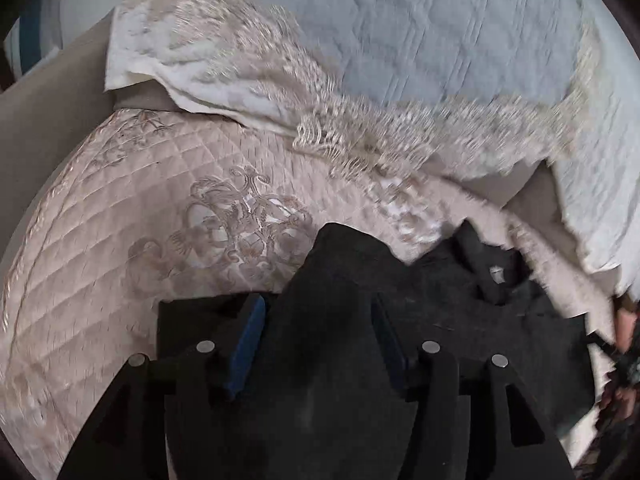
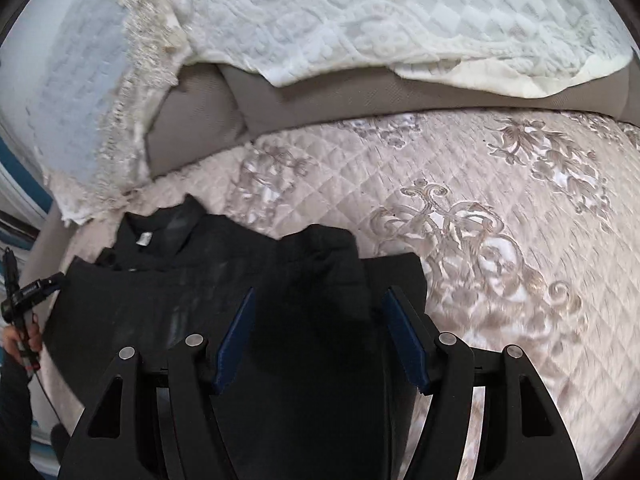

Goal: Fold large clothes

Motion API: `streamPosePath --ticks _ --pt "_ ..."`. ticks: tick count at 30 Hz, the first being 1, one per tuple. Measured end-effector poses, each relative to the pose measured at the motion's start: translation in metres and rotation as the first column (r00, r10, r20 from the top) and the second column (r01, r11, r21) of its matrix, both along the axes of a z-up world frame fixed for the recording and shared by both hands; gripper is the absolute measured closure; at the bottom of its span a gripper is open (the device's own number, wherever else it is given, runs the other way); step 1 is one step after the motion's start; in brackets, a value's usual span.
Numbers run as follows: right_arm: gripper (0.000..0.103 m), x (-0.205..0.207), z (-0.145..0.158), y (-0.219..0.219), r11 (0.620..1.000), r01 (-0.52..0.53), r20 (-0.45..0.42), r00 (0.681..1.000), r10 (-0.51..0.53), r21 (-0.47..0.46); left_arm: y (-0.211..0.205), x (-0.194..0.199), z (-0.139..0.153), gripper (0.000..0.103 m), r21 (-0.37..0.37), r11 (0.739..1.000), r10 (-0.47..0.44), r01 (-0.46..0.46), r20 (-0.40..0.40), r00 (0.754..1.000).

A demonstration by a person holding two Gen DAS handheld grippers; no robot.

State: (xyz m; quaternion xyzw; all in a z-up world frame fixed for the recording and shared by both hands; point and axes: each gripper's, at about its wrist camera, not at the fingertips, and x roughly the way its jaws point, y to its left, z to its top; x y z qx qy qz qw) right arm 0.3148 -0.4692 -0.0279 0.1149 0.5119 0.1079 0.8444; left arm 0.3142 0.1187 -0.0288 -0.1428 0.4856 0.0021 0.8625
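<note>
Black garment on quilted cover, lower frame; collar label illegible. Left claw and right claw both wide open w/ cloth between fingers, unclamped.

Your black garment is matt woven cloth; the quilted cover lower right is glossy satin, and the white throw up top is textured with a fringed edge.

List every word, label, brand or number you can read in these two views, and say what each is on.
No text is readable in either view.
Neck tag inside the collar of the black garment: a small pale patch, too small to read.
Embroidered quilt: floral stitching only, no lettering.
</note>
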Motion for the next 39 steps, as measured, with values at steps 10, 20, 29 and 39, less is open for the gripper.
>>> streamPosePath --ticks 10,20,29,39 --pt "0.096 0.002 0.016 0.023 0.996 -0.062 0.060 0.996 0.066 -0.057 -0.020 0.000 -0.007 0.099 0.142 0.990 -0.027 0.022 0.032 0.999" --pt "0.097 0.039 0.000 0.015 0.996 0.075 0.104 0.992 -0.070 -0.043 -0.006 0.017 0.002 0.100 0.176 0.978 0.080 -0.111 0.175 0.981" --pt "0.089 0.052 -0.052 0.021 0.989 0.069 0.052 0.997 -0.063 -0.131 -0.001 0.029 -0.044 0.096 0.201 0.969 0.128 -0.146 0.099 0.987" --pt "0.073 -0.023 0.031 0.018 0.990 0.098 0.160 0.984 -0.080 -0.106 0.003 -0.029 0.014 0.092 0.143 0.979 0.119 -0.143 0.164 0.979"
